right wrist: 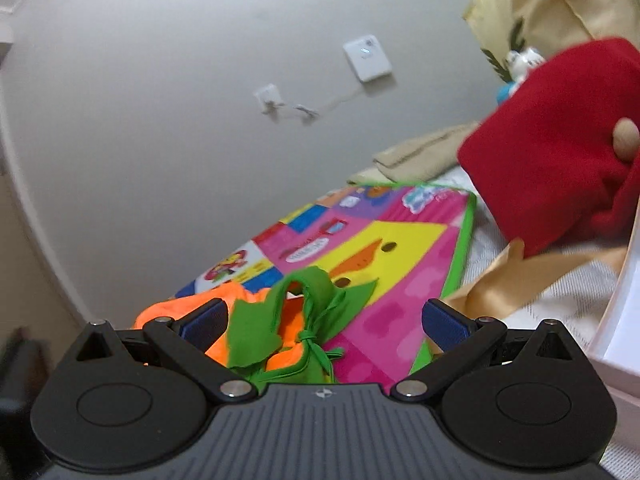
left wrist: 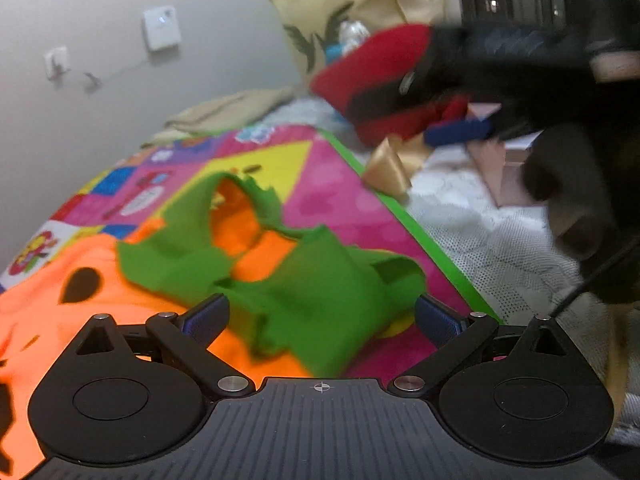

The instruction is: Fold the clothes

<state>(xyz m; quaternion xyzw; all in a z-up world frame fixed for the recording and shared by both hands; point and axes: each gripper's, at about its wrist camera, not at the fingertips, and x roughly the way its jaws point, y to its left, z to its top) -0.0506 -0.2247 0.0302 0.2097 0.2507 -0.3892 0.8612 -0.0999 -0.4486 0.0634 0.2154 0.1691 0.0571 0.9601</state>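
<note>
An orange garment with a green collar and ties (left wrist: pixel 280 272) lies on a colourful play mat (left wrist: pixel 328 192). My left gripper (left wrist: pixel 322 316) is open just above the green part, with nothing between its blue pads. In the right wrist view the same garment (right wrist: pixel 280 332) lies close in front of my right gripper (right wrist: pixel 324 318), which is open and empty above it. The green ties are knotted near the collar (right wrist: pixel 316 344). The right gripper's dark, blurred body (left wrist: pixel 520 76) shows at the upper right of the left wrist view.
The mat lies on a white bed cover (left wrist: pixel 488 240). A red cloth (right wrist: pixel 560 152) sits at the right, a gold ribbon (right wrist: pixel 512 280) below it, and a white box edge (right wrist: pixel 616 320). A cream bag (left wrist: pixel 360 4) and a beige folded cloth (left wrist: pixel 228 112) stand by the grey wall.
</note>
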